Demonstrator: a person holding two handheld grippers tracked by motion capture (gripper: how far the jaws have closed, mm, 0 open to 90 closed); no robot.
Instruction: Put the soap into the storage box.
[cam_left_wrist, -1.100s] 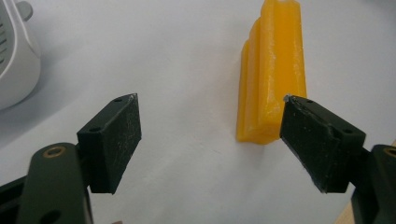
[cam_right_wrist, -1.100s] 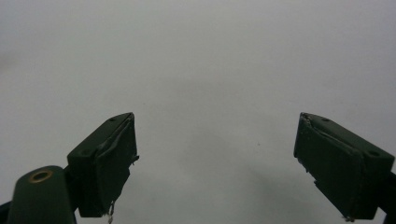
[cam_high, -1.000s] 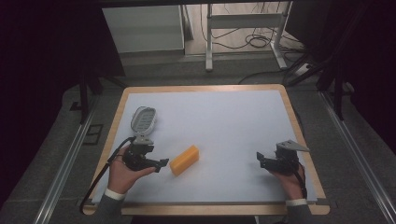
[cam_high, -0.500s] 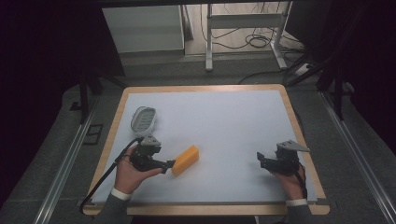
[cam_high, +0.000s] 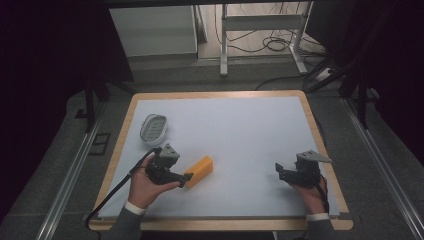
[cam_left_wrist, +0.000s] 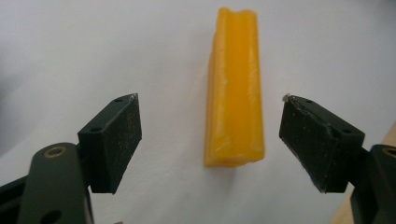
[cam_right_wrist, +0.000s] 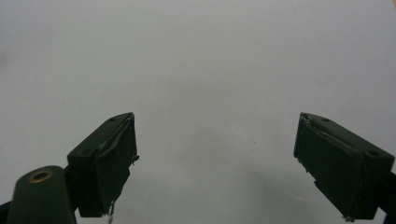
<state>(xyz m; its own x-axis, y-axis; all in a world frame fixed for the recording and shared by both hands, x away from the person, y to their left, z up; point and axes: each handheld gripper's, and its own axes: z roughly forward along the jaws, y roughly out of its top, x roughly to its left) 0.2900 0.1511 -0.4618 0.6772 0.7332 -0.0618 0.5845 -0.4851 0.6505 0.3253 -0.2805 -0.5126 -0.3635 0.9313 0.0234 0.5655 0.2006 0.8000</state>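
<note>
Table (cam_high: 225, 125) with pale mat and wooden rim stood in a dark room. Left gripper (cam_left_wrist: 210, 140) sat wide open, yellow block (cam_left_wrist: 233, 93) lying lengthwise between its jaws, untouched, near the table's front left. Right gripper (cam_right_wrist: 215, 158) was wide open over bare mat.

The table (cam_high: 220, 125) has a pale, matte top framed by a light wooden rim, and most of that surface is bare. A yellow block (cam_high: 199, 171) lies flat on it toward seven o'clock from the centre, its long axis running from seven to one. A small oval dish (cam_high: 153, 128) with a pale rim sits at about nine o'clock, near the left edge, apart from the block.
</note>
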